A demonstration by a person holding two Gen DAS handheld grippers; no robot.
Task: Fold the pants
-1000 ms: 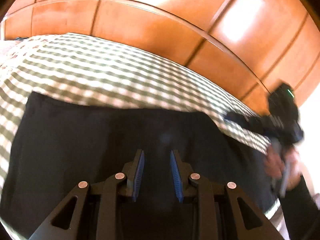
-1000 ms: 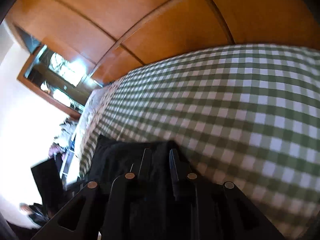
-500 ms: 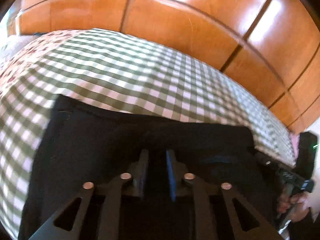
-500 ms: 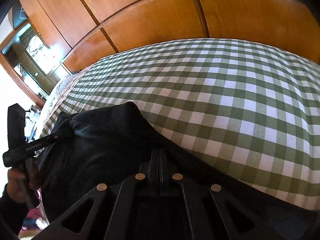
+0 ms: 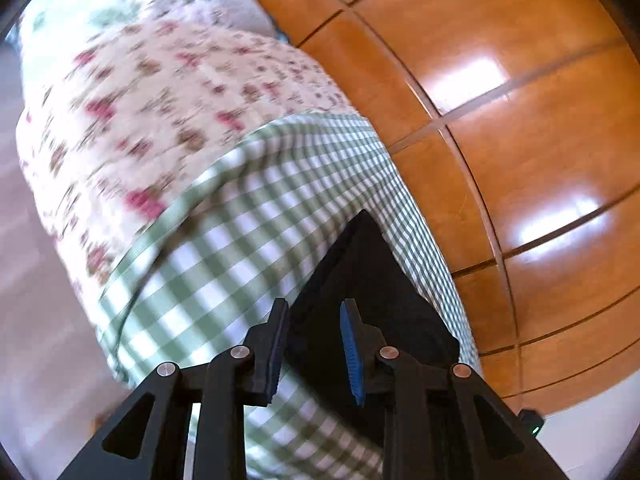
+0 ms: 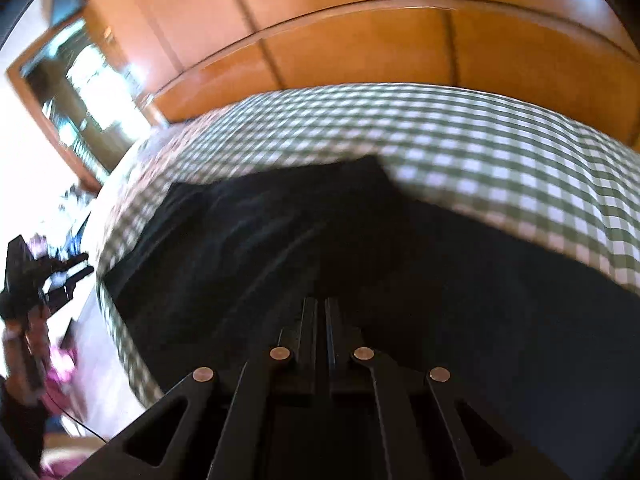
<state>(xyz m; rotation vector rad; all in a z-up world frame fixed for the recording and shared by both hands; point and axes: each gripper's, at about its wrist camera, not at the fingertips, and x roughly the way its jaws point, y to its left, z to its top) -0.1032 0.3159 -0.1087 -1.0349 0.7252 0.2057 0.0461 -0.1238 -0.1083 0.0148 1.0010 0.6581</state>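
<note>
On the checked bed (image 6: 500, 148), black pants (image 6: 360, 248) are being pinched by the clenched right hand-held gripper (image 6: 317, 308). Their length is being stretched leftward, toward the left hand-held gripper (image 5: 314, 320), whose empty jaws are opening beside a corner.

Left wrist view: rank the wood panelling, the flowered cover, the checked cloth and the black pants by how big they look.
1. Wood panelling
2. Flowered cover and checked cloth: look alike
3. Black pants, partly hidden

The dark, near-black fabric pants (image 6: 360, 248) lay spread flat, lightly creased, across the green-and-white checked bedcover (image 6: 500, 148).
</note>
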